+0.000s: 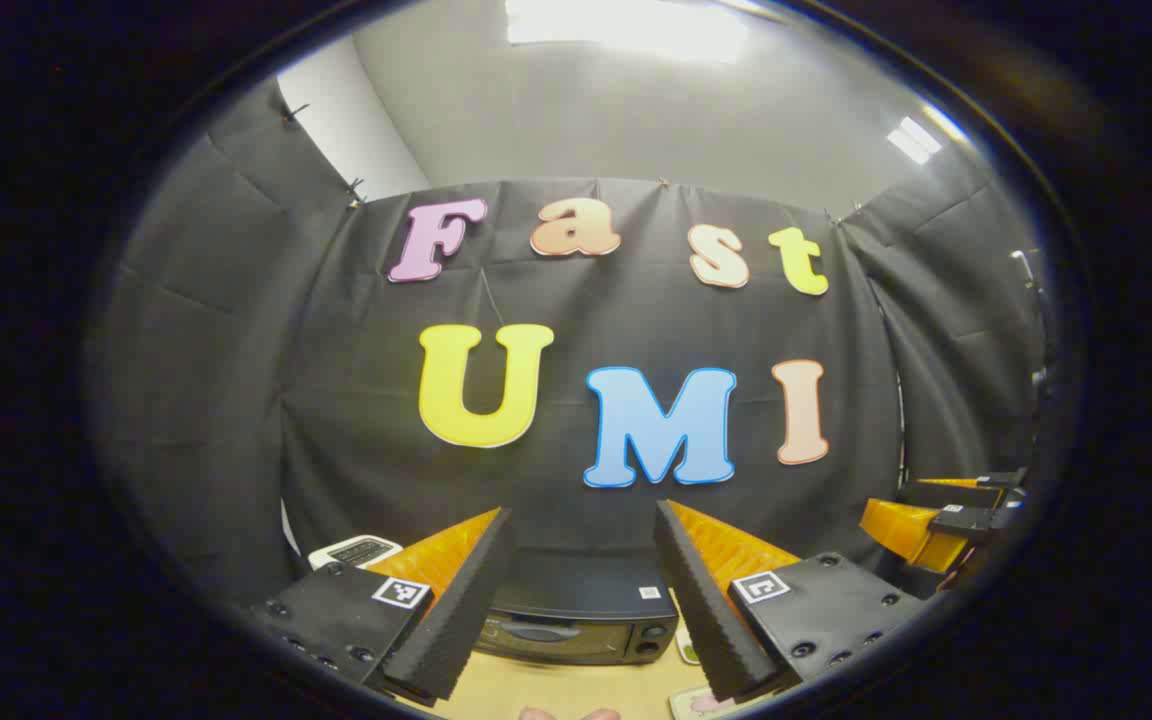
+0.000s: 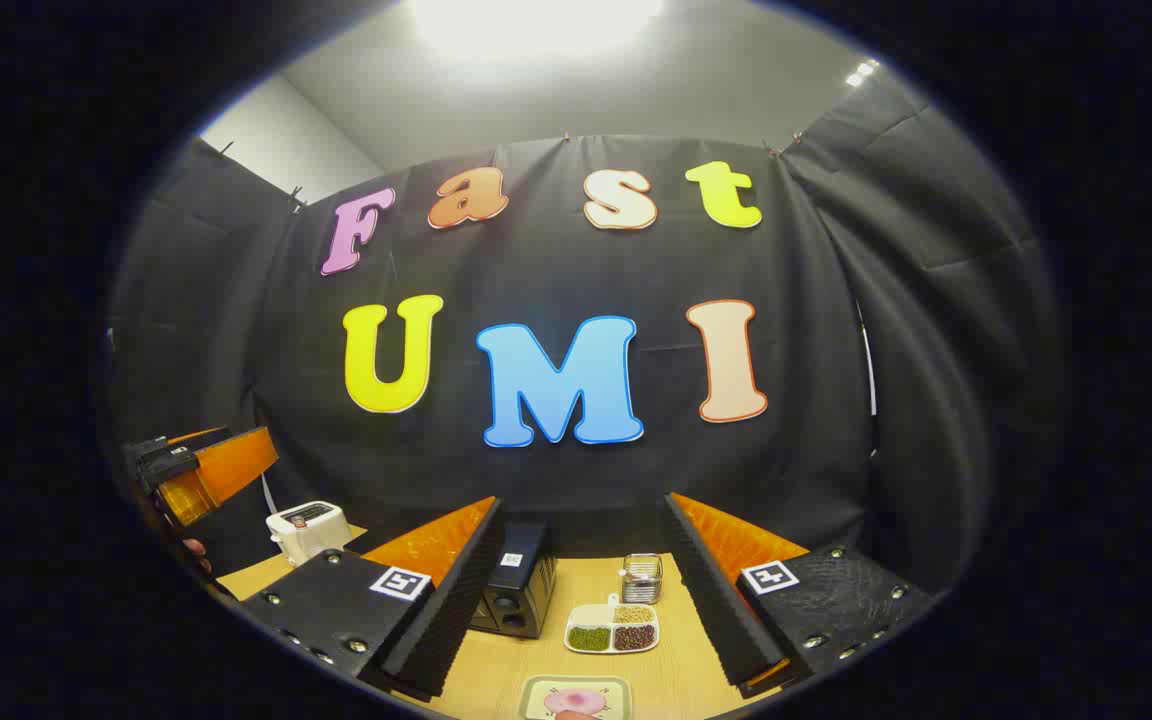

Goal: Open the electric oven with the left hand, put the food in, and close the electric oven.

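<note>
Left hand-held gripper point(image 1: 583, 580) before oven point(image 1: 576, 625)

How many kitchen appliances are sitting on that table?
2: a black oven left of the divided snack dish, and a white toaster farther left by the cloth wall. Others may be hidden.

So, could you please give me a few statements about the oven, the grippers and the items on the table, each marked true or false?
1. The electric oven has its door shut. True.
2. The left gripper is clamped on the oven. False: its fingers are apart and hold nothing.
3. The divided dish holds green, tan and brown grains. True.
4. The right gripper holds the food plate. False: it is open, and the plate lies on the table.
5. A white toaster stands on the table. True.
</note>
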